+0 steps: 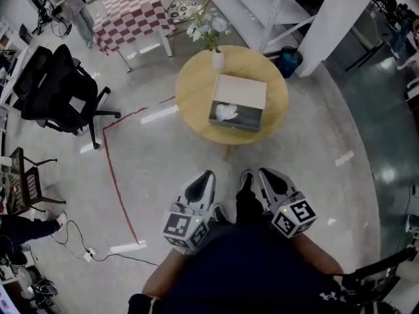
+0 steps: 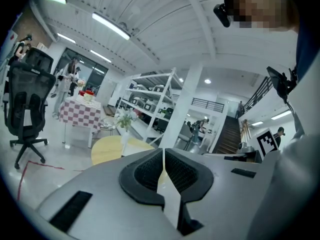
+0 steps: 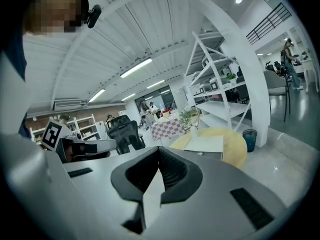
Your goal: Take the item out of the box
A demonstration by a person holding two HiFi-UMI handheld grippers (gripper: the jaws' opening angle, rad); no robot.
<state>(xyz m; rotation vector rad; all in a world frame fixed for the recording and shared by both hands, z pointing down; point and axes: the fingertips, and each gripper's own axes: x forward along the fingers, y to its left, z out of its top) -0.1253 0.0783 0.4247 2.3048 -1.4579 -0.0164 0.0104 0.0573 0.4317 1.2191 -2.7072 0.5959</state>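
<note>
The left gripper (image 1: 205, 175) and the right gripper (image 1: 263, 173) are held side by side close in front of the person's body, both pointing ahead toward a round wooden worktop (image 1: 194, 93). In the left gripper view the jaws are pressed together at their tips with nothing between them. The right gripper view shows the same: jaws closed and empty. Neither gripper touches the worktop or anything on it; both are well short of it, above the pale polished floor (image 1: 308, 175).

On the floor to the left, a red tape line (image 1: 112, 169) runs away from the person and bends toward the worktop. A power strip (image 1: 88, 254) with a dark cable lies near the bottom left.

The box (image 1: 237, 125) sits on the worktop, right of its centre, with its pale flap folded back on the far side. The item (image 1: 226, 112), something white and soft-looking, lies inside the box at its near left part. What it is cannot be made out. A small white vase (image 1: 217, 59) with pale flowers (image 1: 208, 30) stands at the far edge of the worktop, just behind the box.

Further off, a black office chair (image 1: 55, 87) stands at the left, a table with a red and white checked cloth (image 1: 134, 15) is beyond the worktop, and a blue bin (image 1: 288, 61) sits by white shelving (image 1: 262, 5).
</note>
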